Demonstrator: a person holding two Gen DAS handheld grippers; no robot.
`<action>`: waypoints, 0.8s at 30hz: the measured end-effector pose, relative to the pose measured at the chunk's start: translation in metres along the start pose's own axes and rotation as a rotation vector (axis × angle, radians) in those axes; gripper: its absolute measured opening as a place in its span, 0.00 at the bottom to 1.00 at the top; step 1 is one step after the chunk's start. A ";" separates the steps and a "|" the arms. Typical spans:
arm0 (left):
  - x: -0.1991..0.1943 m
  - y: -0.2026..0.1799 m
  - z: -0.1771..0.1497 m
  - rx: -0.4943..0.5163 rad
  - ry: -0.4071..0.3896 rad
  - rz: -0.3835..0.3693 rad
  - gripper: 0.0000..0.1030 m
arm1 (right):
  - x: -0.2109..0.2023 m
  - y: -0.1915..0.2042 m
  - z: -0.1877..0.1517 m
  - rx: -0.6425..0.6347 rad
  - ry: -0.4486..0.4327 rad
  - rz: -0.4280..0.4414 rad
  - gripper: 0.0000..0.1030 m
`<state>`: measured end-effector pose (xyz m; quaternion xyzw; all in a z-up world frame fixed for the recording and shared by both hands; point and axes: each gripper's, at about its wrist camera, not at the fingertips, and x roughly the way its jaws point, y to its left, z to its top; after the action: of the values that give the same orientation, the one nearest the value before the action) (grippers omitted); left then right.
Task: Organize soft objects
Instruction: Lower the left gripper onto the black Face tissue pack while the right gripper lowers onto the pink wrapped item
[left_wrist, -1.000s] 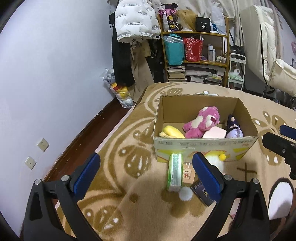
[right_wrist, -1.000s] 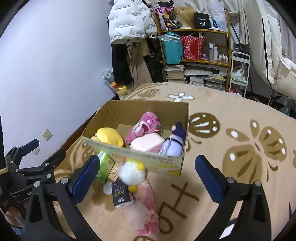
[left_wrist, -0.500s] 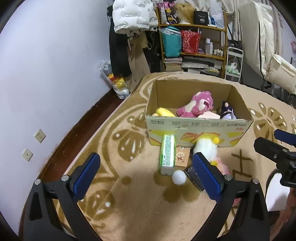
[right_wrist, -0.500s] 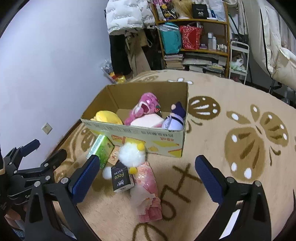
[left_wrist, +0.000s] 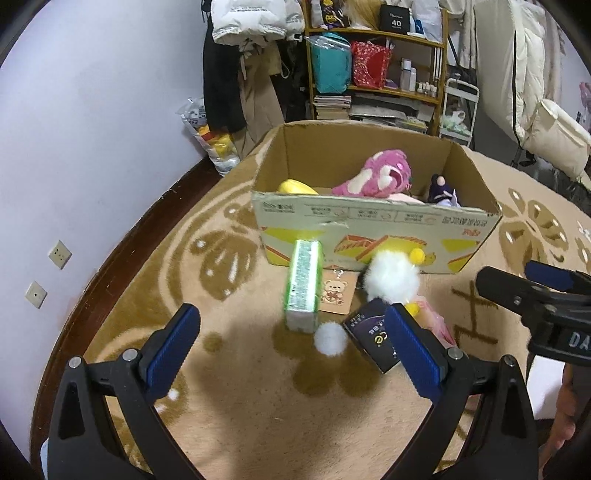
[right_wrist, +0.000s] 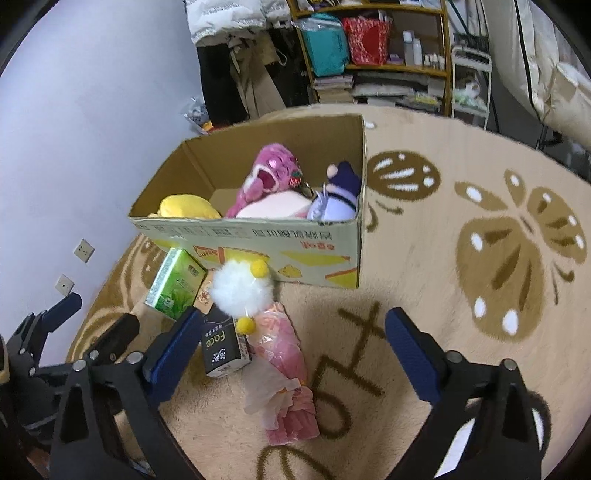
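A cardboard box (left_wrist: 376, 230) (right_wrist: 258, 240) on the rug holds a pink plush (left_wrist: 376, 173) (right_wrist: 269, 177), a yellow plush (left_wrist: 295, 186) (right_wrist: 188, 206) and a purple doll (left_wrist: 441, 188) (right_wrist: 340, 195). In front of it lie a white fluffy toy with yellow pompoms (left_wrist: 391, 277) (right_wrist: 240, 288), a green tissue pack (left_wrist: 303, 284) (right_wrist: 175, 284), a black pack (left_wrist: 373, 339) (right_wrist: 221, 343), a pink pack (right_wrist: 284, 373) and a white pompom (left_wrist: 330, 338). My left gripper (left_wrist: 291, 350) is open and empty, above the floor items. My right gripper (right_wrist: 295, 350) is open and empty over the pink pack.
A small card with a bear (left_wrist: 334, 291) lies between the green pack and the white toy. A purple wall with sockets (left_wrist: 59, 254) runs on the left. Shelves (left_wrist: 373, 66) and hanging clothes (left_wrist: 240, 55) stand behind the box. The patterned rug (right_wrist: 480, 240) extends right.
Both grippers have pulled back from the box and dropped lower, so the floor items in front of the box now sit between the fingers. Both stay open.
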<state>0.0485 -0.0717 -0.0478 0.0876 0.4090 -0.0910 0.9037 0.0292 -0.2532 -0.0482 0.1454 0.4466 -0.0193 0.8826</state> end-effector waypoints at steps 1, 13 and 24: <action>0.002 -0.002 -0.001 0.002 0.003 -0.002 0.96 | 0.004 -0.002 0.000 0.009 0.012 0.005 0.95; 0.032 -0.015 -0.003 -0.015 0.061 -0.034 0.96 | 0.034 -0.011 0.002 0.059 0.087 0.022 0.94; 0.054 -0.031 -0.006 0.009 0.115 -0.070 0.96 | 0.052 -0.021 -0.002 0.111 0.153 0.025 0.94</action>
<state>0.0715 -0.1050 -0.0949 0.0825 0.4627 -0.1191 0.8746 0.0558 -0.2680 -0.0955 0.2007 0.5093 -0.0221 0.8366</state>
